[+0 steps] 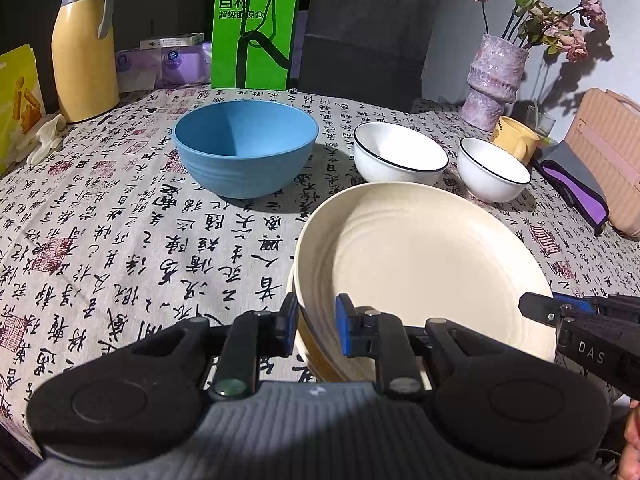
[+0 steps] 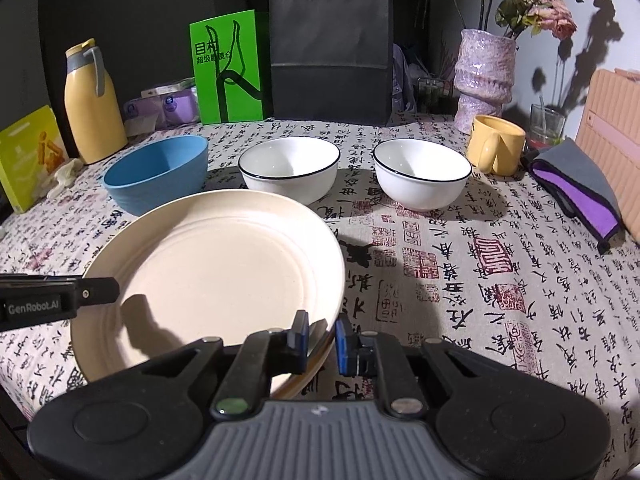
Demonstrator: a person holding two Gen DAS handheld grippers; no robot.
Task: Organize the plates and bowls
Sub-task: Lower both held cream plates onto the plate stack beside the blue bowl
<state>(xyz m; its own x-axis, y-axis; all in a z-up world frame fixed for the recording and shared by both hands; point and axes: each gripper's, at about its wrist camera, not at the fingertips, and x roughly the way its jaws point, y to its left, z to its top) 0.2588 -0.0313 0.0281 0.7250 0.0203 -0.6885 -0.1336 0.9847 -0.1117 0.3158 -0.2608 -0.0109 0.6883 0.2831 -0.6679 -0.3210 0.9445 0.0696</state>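
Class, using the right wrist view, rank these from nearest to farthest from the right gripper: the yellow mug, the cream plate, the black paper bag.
1. Cream plate: its rim sits in the right gripper.
2. Yellow mug: right side, mid-table.
3. Black paper bag: far edge, centre.

We found open counter to the right of the cream plate and to its left before the blue bowl, while the two white bowls and the yellow mug blocked the way behind.
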